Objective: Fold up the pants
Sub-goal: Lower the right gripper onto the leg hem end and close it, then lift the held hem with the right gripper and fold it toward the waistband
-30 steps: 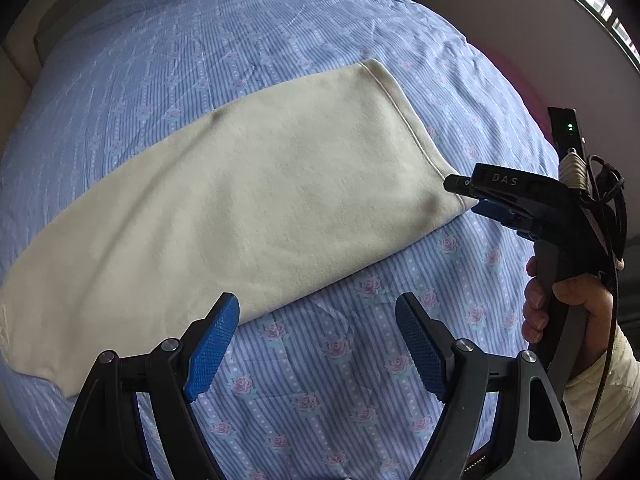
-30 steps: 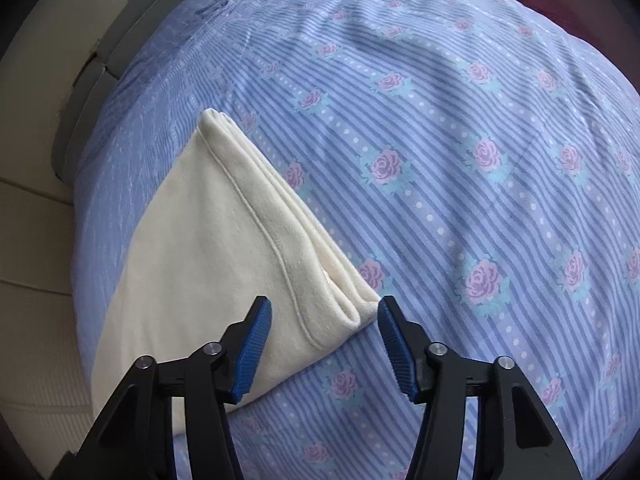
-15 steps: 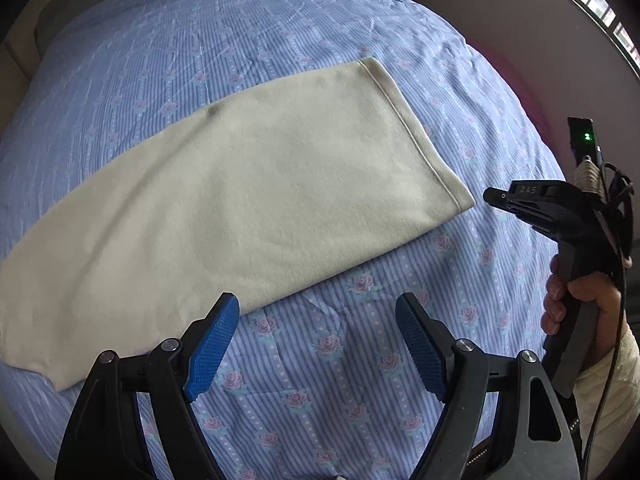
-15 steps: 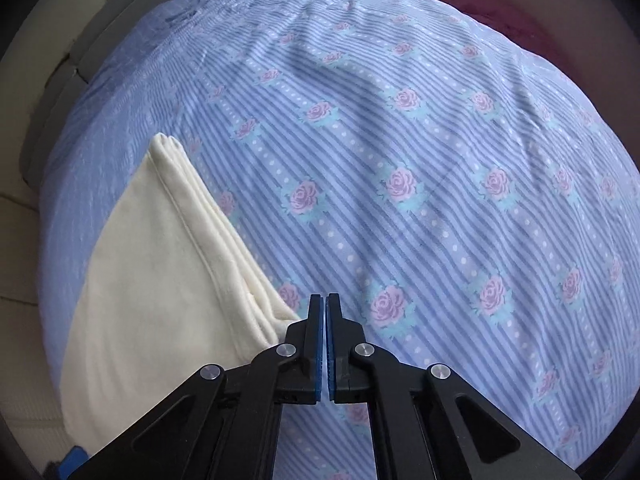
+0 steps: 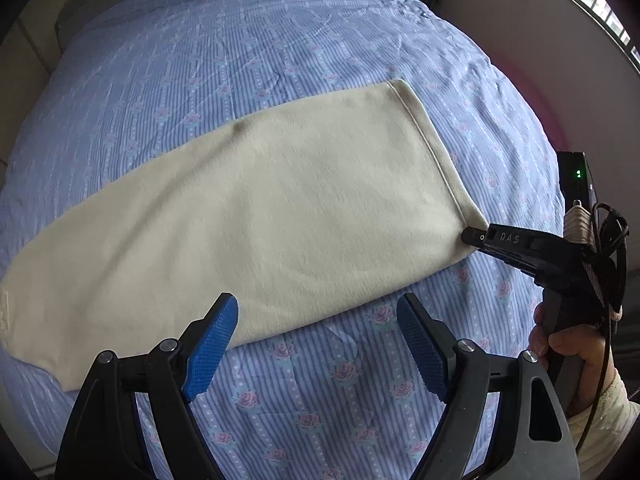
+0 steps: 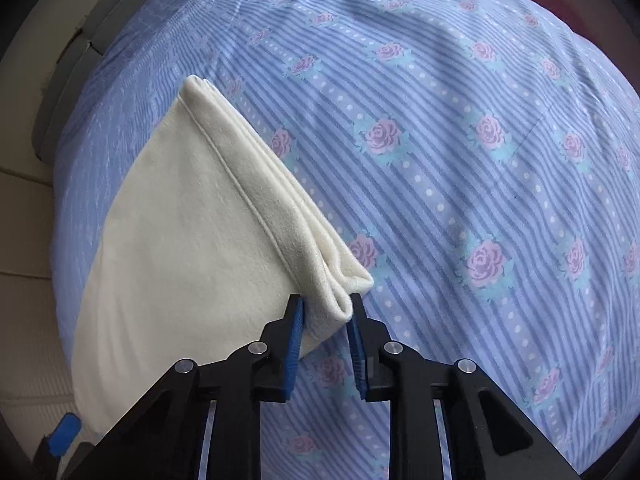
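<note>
Cream pants (image 5: 280, 208) lie flat, folded lengthwise, across the bed (image 5: 280, 40) with its blue rose-print sheet. The right gripper (image 6: 326, 316) has its 2 fingers partly closed around the near hem corner. The left gripper (image 5: 318, 344) hovers spread wide, holding nothing.

Cream fleece pants (image 5: 280, 216), folded lengthwise into long flat strip, lying diagonally across bed. Hemmed end (image 6: 256, 200) shows stacked layers, near corner slightly lifted off sheet. Surface smooth, barely any wrinkles.
</note>
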Motion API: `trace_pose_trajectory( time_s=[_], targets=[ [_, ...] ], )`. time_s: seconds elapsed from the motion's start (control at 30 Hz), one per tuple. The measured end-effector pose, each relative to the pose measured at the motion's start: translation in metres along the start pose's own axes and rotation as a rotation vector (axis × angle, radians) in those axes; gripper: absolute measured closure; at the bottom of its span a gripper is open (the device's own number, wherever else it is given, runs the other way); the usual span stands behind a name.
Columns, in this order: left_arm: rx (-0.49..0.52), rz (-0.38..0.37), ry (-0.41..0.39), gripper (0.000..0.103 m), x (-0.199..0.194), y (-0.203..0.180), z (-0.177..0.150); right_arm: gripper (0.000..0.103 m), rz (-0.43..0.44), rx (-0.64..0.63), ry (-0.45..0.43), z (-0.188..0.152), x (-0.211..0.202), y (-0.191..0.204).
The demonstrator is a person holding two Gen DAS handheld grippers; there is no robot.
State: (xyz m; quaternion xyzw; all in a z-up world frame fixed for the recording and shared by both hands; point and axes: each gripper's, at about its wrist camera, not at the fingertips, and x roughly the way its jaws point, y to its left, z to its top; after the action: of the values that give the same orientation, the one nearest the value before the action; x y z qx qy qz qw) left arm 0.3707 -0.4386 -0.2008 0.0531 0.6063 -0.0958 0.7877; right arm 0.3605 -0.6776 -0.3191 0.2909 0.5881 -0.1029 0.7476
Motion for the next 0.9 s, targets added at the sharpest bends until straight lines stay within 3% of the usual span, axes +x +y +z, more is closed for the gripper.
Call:
trace_pose_trajectory(
  time_s=[0.1, 0.17, 0.3, 0.37, 0.43, 0.5, 0.63, 0.9],
  targets=[
    [0.009, -0.005, -0.005, 0.022, -0.003, -0.002, -0.003, 0.097, -0.045, -0.074, -0.050, 0.003, -0.009, 0.014],
    [0.022, -0.003, -0.002, 0.022, -0.002, -0.004, -0.006, 0.097, -0.075, -0.104, -0.106, 0.003, -0.018, 0.019],
    [0.021, -0.003, 0.010, 0.022, -0.002, -0.005, -0.010, 0.096, -0.078, -0.057, -0.045, 0.009, 0.006, 0.010],
    [0.019, -0.001, 0.008, 0.022, -0.003, -0.004, -0.011, 0.090, -0.038, -0.022, -0.059, 0.011, 0.003, 0.009],
    [0.012, -0.001, 0.007, 0.022, -0.003, -0.002, -0.012, 0.064, 0.000, 0.040, -0.072, 0.005, -0.013, -0.002],
    [-0.004, 0.001, 0.008, 0.022, -0.002, 0.001, -0.012, 0.055, 0.050, 0.106, -0.104, -0.004, -0.029, -0.014],
    [-0.024, 0.005, 0.018, 0.021, 0.003, 0.005, -0.011, 0.055, 0.147, 0.128, -0.084, -0.020, -0.030, -0.018],
    [0.002, 0.024, 0.031, 0.021, 0.008, 0.003, -0.012, 0.055, 0.228, 0.152, 0.007, -0.023, 0.033, -0.005]
  ],
)
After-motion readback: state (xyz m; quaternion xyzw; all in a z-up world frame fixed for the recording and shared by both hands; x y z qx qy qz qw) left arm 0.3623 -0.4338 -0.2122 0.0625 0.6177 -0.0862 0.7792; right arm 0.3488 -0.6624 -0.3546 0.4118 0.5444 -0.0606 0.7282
